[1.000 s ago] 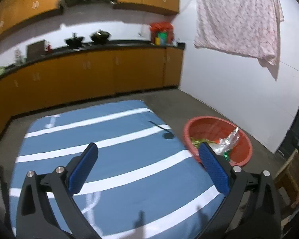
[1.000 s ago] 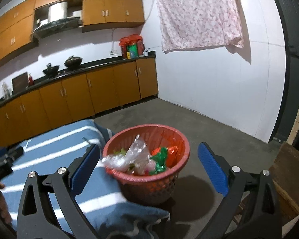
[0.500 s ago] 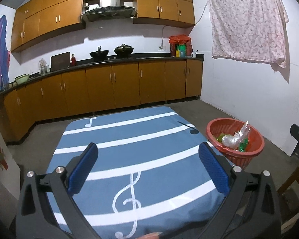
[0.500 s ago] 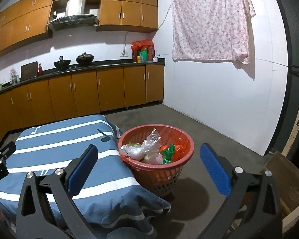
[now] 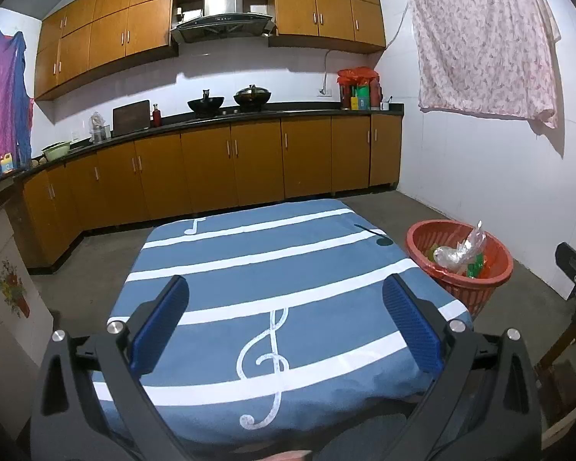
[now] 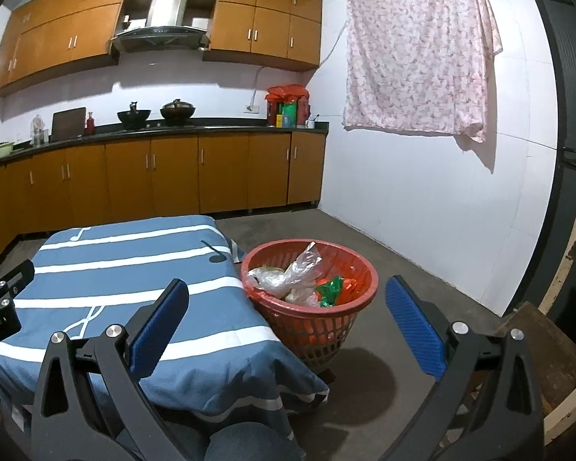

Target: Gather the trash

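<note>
A red plastic basket (image 6: 349, 265) stands on the floor by the right side of the table; it also shows in the left wrist view (image 5: 495, 269). It holds crumpled clear plastic (image 6: 295, 272) and green wrappers (image 6: 328, 291). The table has a blue cloth with white stripes and music notes (image 5: 272, 269), and nothing lies on it. My left gripper (image 5: 286, 320) is open and empty above the table's near edge. My right gripper (image 6: 288, 320) is open and empty, held back from the basket. Part of the left gripper shows at the left edge of the right wrist view (image 6: 0, 299).
Brown kitchen cabinets with a dark counter (image 5: 249, 115) run along the back wall. A pink cloth (image 6: 414, 57) hangs on the white right wall. A wooden stool (image 6: 537, 349) stands at the right, near the basket. Concrete floor (image 6: 384, 253) lies beyond the basket.
Both grippers have drawn back and up from the table and basket, so more of the room shows. Both stayed open and empty.
</note>
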Demonstrator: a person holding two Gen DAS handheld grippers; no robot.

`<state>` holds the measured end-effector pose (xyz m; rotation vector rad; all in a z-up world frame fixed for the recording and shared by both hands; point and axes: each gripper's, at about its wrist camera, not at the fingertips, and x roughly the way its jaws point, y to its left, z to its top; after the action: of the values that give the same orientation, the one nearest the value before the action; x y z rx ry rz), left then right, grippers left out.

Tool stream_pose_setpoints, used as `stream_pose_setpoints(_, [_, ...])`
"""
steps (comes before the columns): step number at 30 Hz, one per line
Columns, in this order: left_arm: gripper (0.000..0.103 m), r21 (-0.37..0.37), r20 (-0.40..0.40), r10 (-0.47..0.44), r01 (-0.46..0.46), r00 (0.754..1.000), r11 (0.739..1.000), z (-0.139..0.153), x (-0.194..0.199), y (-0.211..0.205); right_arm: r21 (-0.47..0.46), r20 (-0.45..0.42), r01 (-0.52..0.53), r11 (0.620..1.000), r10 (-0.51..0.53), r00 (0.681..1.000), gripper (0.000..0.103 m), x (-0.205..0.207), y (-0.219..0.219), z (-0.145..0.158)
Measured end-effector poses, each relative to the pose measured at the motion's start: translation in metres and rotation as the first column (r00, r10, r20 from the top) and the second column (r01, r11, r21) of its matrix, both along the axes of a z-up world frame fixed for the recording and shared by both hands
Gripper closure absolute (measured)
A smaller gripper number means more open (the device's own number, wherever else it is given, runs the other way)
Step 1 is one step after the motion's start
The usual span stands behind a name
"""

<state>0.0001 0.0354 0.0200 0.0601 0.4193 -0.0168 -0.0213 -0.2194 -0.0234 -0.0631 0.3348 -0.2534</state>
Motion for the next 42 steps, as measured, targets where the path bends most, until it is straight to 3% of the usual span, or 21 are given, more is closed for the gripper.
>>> stream_pose_setpoints(42, [0.004, -0.043, 0.001, 0.005, -0.005, 1.000, 0.999, -0.005, -0.014, -0.005, 0.025, -0.018, -0.013, 1.000, 0.014, 1.000, 0.002, -0.016, 0.014, -0.012])
